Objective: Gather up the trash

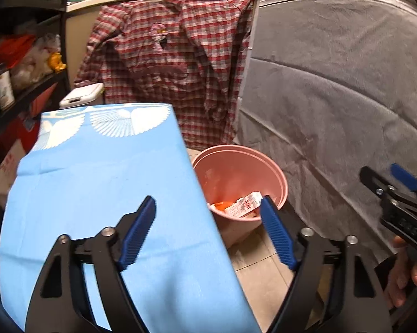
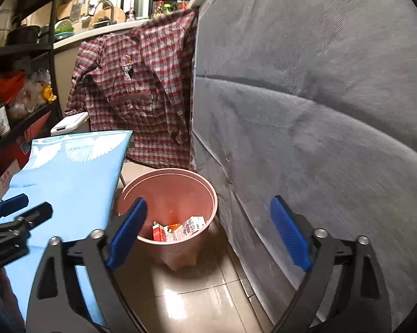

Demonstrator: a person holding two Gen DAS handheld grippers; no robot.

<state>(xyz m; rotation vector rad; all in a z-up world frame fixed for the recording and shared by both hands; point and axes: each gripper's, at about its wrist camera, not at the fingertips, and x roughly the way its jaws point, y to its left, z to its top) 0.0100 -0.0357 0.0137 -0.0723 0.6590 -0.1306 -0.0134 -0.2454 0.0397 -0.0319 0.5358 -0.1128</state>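
Observation:
A pink bin (image 1: 275, 172) stands on the tiled floor between a blue-clothed table (image 1: 97, 183) and a grey padded panel (image 1: 333, 97). It holds red-and-white cartons (image 1: 243, 205) and an orange scrap. In the right wrist view the bin (image 2: 208, 194) shows the cartons (image 2: 186, 229) at its bottom. My left gripper (image 1: 208, 216) is open and empty, above the table's right edge beside the bin. My right gripper (image 2: 208, 222) is open and empty, above the bin's near side. The right gripper (image 1: 388, 183) also shows at the far right of the left wrist view.
A red plaid shirt (image 1: 169, 63) hangs from a counter behind the bin. Black shelves (image 1: 22, 88) with bags and jars stand at the left. A white lidded box (image 1: 80, 95) sits behind the table. Beige floor tiles (image 2: 180, 291) lie below the bin.

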